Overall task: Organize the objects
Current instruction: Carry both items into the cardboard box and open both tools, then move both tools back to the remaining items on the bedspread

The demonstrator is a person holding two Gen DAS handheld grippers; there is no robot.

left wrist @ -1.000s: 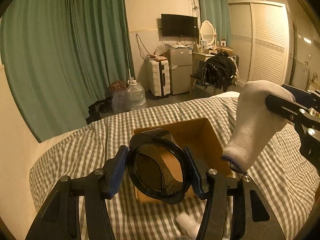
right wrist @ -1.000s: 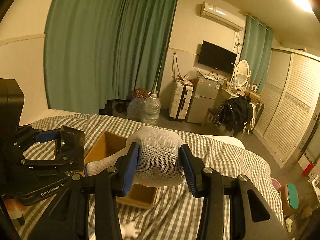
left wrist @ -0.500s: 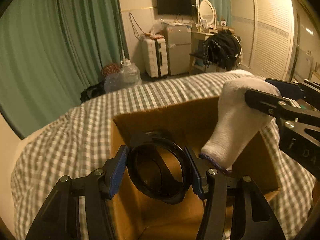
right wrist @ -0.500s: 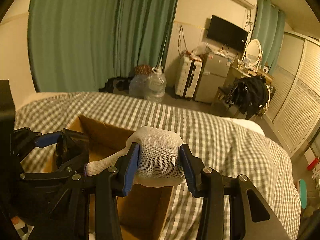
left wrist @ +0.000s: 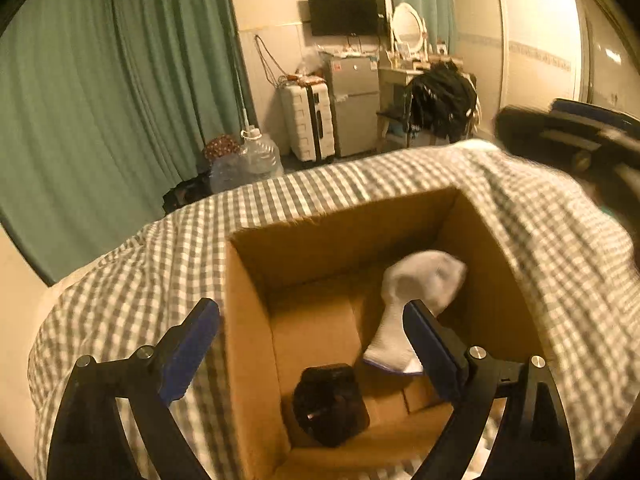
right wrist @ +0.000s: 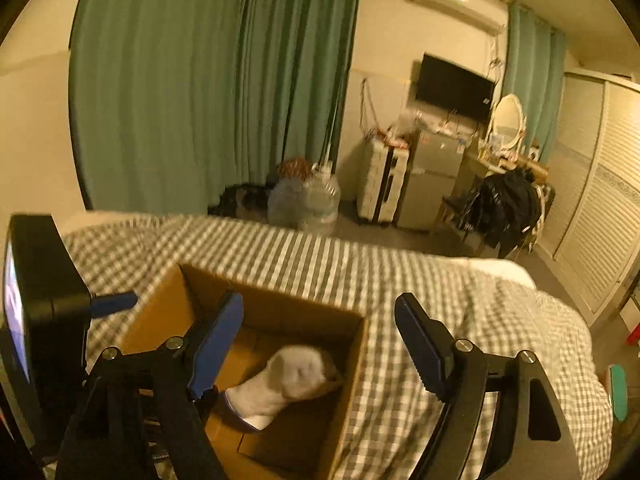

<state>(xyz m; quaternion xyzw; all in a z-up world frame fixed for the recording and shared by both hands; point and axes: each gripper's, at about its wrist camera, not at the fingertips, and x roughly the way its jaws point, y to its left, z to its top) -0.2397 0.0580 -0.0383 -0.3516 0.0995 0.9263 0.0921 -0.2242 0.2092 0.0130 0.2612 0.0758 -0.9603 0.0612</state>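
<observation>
An open cardboard box sits on the checked bed. A white sock lies inside it on the right, blurred. A black round object rests on the box floor at the near left. My left gripper is open and empty above the box's near side. My right gripper is open and empty above the box, with the sock below it. The right gripper also shows blurred at the right edge of the left wrist view.
The grey-and-white checked bedcover surrounds the box. Beyond the bed are green curtains, water jugs, a white suitcase, a small fridge, and a chair with dark clothes.
Both grippers opened. The black round object dropped from the left gripper into the box, and the white sock dropped from the right gripper into the box.
</observation>
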